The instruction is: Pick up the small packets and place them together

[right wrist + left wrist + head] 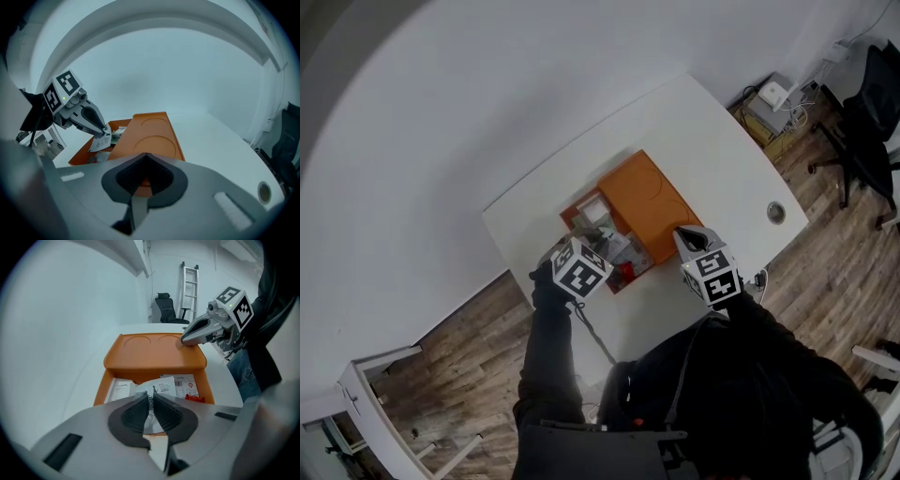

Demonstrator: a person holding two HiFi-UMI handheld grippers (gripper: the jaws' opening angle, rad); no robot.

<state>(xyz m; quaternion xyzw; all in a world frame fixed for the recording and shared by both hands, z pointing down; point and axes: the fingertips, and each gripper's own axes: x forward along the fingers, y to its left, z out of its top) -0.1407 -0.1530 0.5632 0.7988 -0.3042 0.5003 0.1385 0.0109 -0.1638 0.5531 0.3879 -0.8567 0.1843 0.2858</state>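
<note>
Spanning the head view, a white rounded table [712,141] carries an orange plastic box [581,211] half covered by its flat orange lid [649,202]. The left gripper view alone looks into the open half, where small paper packets [186,385] lie. Tilted steeply down, the left gripper [150,401] pinches a white printed packet [161,386] above them. The right gripper [145,157], jaws together and empty, hovers at the lid's edge.

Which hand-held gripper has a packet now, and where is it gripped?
The left hand-held gripper pinches a white printed packet by one edge, above the orange box. The right hand-held gripper is shut on nothing.
</note>
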